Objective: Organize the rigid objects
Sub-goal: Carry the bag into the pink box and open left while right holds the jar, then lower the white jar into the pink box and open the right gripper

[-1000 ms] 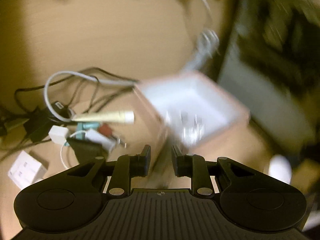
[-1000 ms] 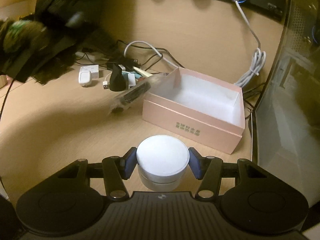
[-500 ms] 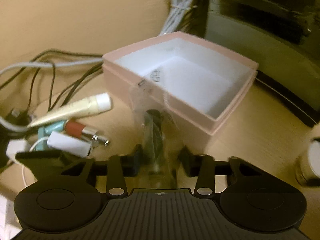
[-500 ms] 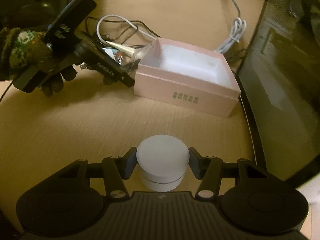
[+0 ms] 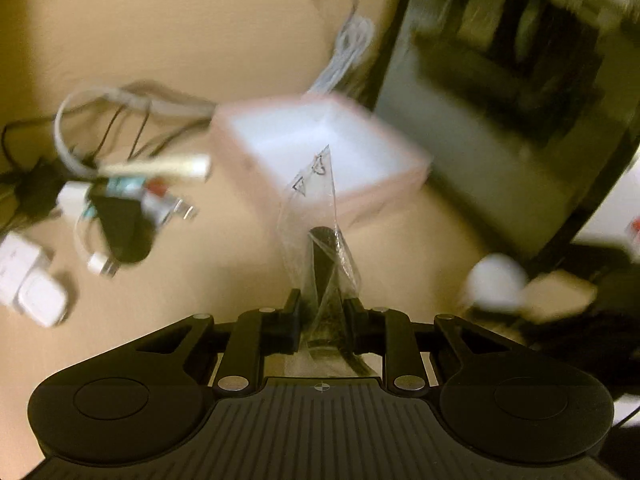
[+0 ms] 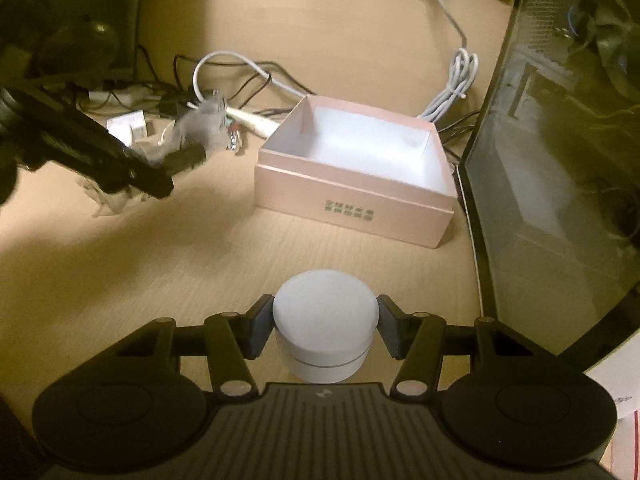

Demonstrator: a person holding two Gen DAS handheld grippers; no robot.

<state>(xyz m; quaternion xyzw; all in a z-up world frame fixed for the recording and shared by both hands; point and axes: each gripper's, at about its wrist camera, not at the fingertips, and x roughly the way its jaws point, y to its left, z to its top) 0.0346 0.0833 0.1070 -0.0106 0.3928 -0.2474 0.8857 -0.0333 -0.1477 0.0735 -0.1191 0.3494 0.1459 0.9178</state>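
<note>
The left claw [image 5: 322, 312] has just closed its jaws on a crinkled clear plastic bag [image 5: 320, 216] with a dark slim item inside, held above the bench [image 6: 200, 264] just short of the open pink box [image 6: 360, 172]. The right claw [image 6: 326, 330] grips a smooth, squat white round jar [image 6: 325, 326] by its sides. The box is square cardboard, white inside; behind it on the pale wood-grain bench lie tangled cables [image 6: 248, 76], and a glossy dark panel [image 6: 560, 160] stands to its right.
</note>
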